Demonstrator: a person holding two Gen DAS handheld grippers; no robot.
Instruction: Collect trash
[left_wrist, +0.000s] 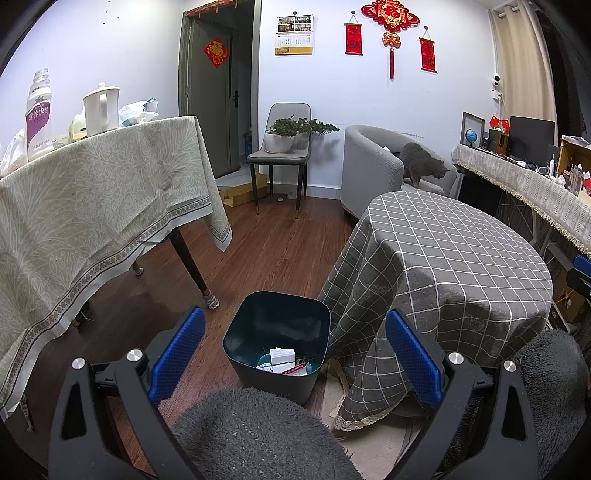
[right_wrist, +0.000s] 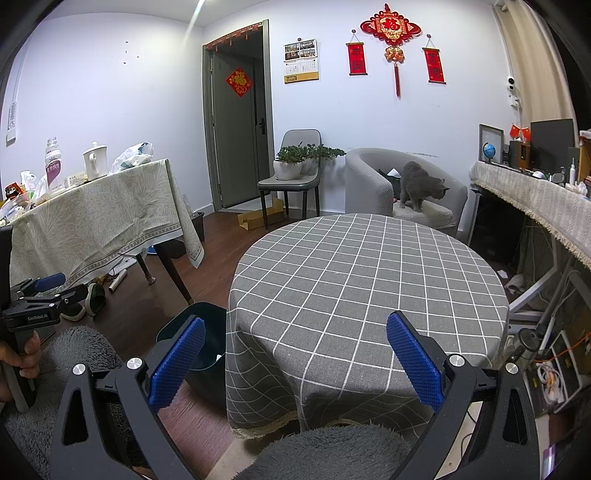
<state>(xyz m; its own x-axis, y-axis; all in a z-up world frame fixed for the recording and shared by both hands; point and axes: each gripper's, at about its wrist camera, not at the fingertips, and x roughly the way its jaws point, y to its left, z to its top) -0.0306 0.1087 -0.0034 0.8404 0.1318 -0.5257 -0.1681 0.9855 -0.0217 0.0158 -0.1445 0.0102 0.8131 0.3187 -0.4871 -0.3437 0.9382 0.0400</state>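
Trash (left_wrist: 282, 361) — white paper scraps and a small white box — lies at the bottom of the dark blue-green plastic bin (left_wrist: 277, 343), which stands on the wood floor directly ahead of and below the left gripper (left_wrist: 295, 354), whose blue-padded jaws are spread wide and empty. The right gripper (right_wrist: 295, 360) is equally wide and empty, facing the round table with the grey checked cloth (right_wrist: 365, 280) — the bin sits to its lower left, beside that table. Beyond, a grey cat (right_wrist: 421, 184) stands on a grey armchair (right_wrist: 373, 181).
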